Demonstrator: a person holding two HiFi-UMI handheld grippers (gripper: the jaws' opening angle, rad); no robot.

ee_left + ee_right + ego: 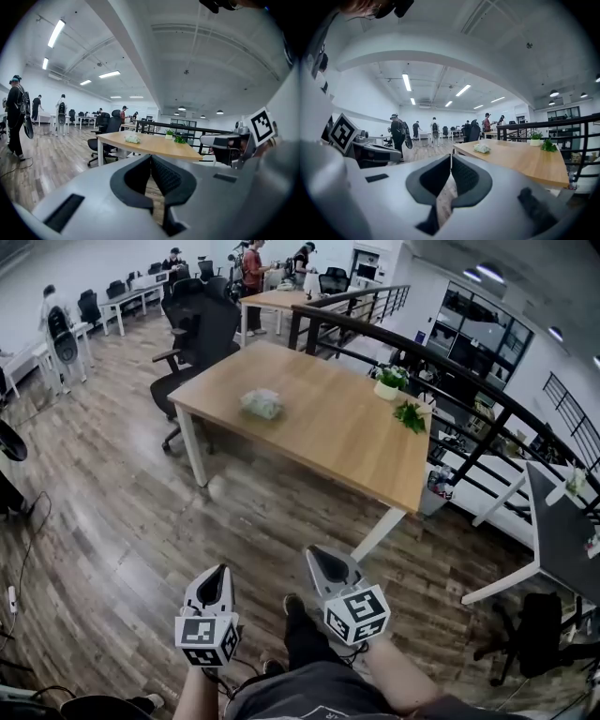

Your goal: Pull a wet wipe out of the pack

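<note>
The wet wipe pack [262,403] is a pale, crumpled packet lying on the wooden table [319,442], towards its far left end. It also shows small in the left gripper view [132,138] and the right gripper view [482,148]. Both grippers are held low over the floor, well short of the table and far from the pack. My left gripper [222,569] [151,157] is shut with nothing between its jaws. My right gripper [313,553] [451,157] is shut and empty too. They sit side by side and point towards the table.
Two small potted plants [389,381] [410,415] stand near the table's right edge. Black office chairs [192,343] crowd its far left corner, and a black railing [441,390] runs behind it. Several people stand at desks at the back. Wooden floor lies between me and the table.
</note>
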